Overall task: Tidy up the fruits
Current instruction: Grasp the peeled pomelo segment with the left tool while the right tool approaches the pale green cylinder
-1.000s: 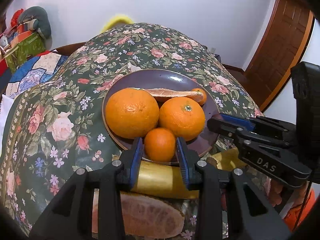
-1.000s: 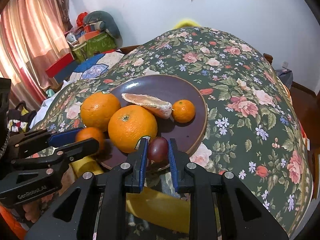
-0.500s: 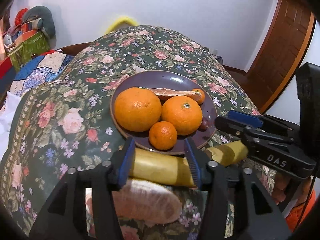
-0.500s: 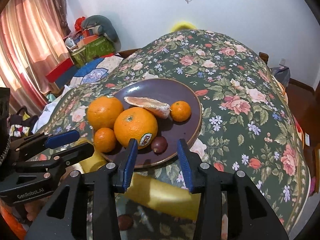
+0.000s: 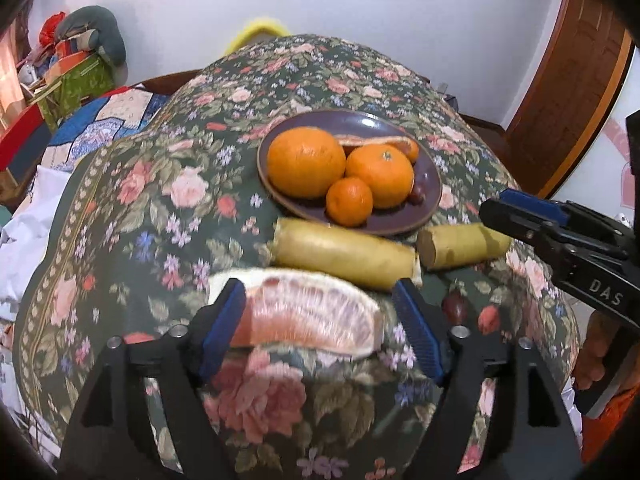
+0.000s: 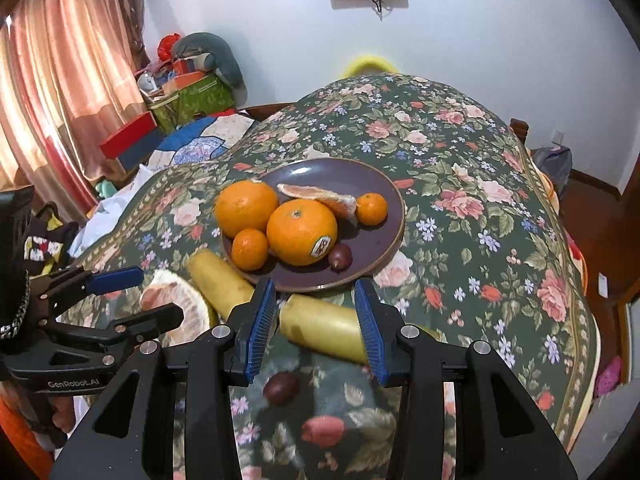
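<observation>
Both grippers are hanging open and empty near the purple plate [image 6: 384, 184], the left gripper [image 5: 320, 328], jaws just widened, framing the pomelo wedge [image 5: 308, 316]. The right gripper [image 6: 316, 324], jaws lately parted, is bracketing a yellow fruit piece [image 6: 324, 326]. Each likely needs gentle, centred closing before lifting platewards.

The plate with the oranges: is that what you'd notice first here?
Yes: the purple plate sits mid-table, piled with bright oranges, the biggest sticker orange in front. Nearer, on the flowery tablecloth, lie two yellow banana pieces and a pink pomelo wedge.
</observation>
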The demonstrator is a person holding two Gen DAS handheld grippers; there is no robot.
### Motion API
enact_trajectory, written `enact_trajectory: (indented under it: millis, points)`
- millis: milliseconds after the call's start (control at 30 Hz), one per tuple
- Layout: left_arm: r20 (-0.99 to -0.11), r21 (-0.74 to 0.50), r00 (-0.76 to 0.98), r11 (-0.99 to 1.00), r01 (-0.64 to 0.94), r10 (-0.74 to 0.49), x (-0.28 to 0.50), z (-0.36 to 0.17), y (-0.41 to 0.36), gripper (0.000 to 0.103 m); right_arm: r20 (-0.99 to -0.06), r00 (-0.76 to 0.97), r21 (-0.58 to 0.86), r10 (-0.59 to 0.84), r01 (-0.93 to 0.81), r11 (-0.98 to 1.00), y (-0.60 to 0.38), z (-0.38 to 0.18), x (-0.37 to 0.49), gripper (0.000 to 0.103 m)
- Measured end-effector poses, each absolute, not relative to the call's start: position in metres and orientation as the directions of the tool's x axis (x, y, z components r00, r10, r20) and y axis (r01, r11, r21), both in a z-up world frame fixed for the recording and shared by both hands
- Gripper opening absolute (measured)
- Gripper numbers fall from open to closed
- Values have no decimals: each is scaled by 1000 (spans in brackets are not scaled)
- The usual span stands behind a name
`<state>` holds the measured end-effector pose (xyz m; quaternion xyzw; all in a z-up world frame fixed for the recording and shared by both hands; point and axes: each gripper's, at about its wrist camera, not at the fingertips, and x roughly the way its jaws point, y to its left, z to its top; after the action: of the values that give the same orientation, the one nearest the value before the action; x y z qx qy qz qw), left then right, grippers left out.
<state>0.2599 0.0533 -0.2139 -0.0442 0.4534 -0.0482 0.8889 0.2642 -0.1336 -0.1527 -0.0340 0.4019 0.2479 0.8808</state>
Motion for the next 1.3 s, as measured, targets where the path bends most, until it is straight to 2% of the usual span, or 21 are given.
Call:
enact_trajectory:
  millis: [67,233,433,633,733,900,967,1133,1300]
  points:
    - [-807,-117,578,992,45,-122,256,-218,51,82,-727,552,136,409,-467,874,-134,-153,260,38]
    - [-830,-115,546,993,38,-117,256,-234,44,84,-727,564,124,392,-454,882,-137,-157,254,54]
    - [-824,-83,558,996,45,-94,258,-243,36,95,-750,546,120,375,-444,888,-136,-170,261,56]
    - [-808,-11,589,999,30,-27,258,-248,33,95,-766,536,89,354,-458,885,-122,-183,268,63]
    - [-806,27,592,1000,9,17,258,-252,34,95,-762,556,52,332,-458,887,-113,-186,271,64]
    - [-804,-2,594,1000,1,-2,253,-252,40,95,-770,558,25,309,-458,889,-109,-191,274,63]
    - [-806,-12,592,1000,-2,-8,247,-252,44,95,-770,554,35,316,-457,889,-113,-190,272,57]
    - [-814,-77,579,997,-26,-48,233,-252,59,91,-774,536,49,338,-481,875,-120,-188,262,54]
    - [-816,-83,576,995,-51,-39,219,-248,70,88,-779,536,41,327,-477,878,-130,-187,249,52]
